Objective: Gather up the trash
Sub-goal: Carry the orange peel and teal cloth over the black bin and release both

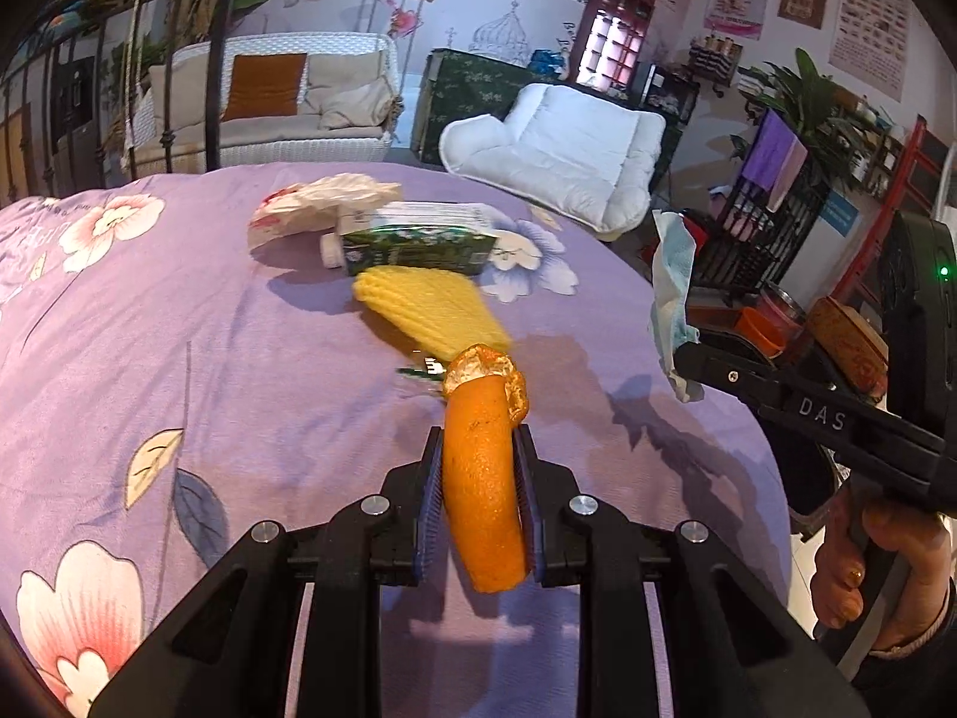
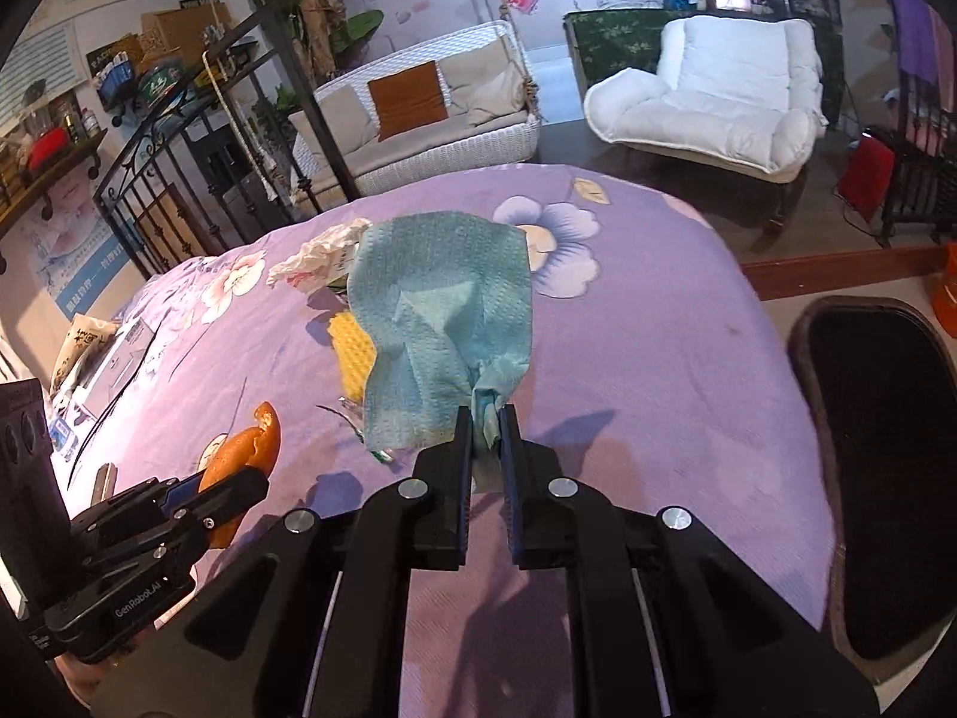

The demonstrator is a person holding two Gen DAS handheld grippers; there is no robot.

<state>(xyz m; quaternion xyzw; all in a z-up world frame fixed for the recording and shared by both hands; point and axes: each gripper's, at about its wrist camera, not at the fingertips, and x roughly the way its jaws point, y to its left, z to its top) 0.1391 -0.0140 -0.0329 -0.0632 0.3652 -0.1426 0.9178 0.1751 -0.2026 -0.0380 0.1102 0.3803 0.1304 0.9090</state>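
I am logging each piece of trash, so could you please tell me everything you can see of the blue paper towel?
The blue paper towel is a thin, pale blue-green sheet with an embossed dotted texture, creased and rumpled. One bunched corner is pinched between the shut fingers of the right claw, and the rest fans out beyond them, lifted off the purple floral bedspread. From the left wrist view it hangs from that claw as a crumpled strip. Only the claw is seen touching it.

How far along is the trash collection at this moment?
Nothing visibly binned yet. In hand: the left hand-held gripper is shut on an orange peel, the right hand-held gripper on a blue tissue. Left on the bed: yellow foam net, green carton, crumpled white wrapper.
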